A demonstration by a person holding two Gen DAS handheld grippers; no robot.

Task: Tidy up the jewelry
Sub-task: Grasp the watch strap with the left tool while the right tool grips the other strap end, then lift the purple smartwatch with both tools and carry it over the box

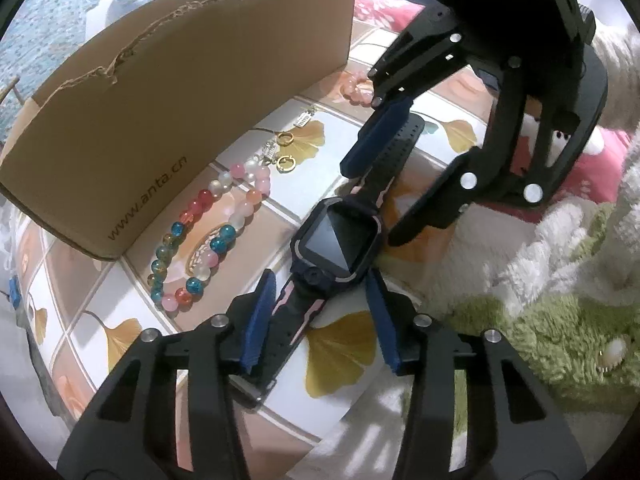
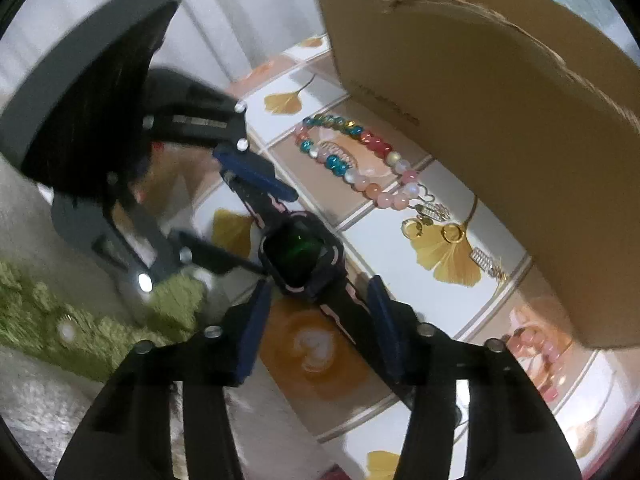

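Note:
A black smartwatch with pink trim (image 1: 338, 240) lies flat on the tiled cloth, also in the right wrist view (image 2: 300, 256). My left gripper (image 1: 322, 292) is open, its blue fingers either side of the watch's near strap. My right gripper (image 2: 318, 298) is open, straddling the other strap; it shows in the left wrist view (image 1: 368, 196). A multicoloured bead bracelet (image 1: 208, 236) lies beside the watch, also in the right wrist view (image 2: 352, 156). Gold hoop earrings (image 1: 286, 152) and silver pieces (image 1: 304, 120) lie near it.
A torn cardboard box (image 1: 172, 92) stands behind the jewelry, also in the right wrist view (image 2: 500, 128). A pink bead bracelet (image 2: 540, 356) lies by the box corner. A green and white fluffy rug (image 1: 552, 312) with a gold-rimmed pearl piece (image 1: 612, 354) borders the cloth.

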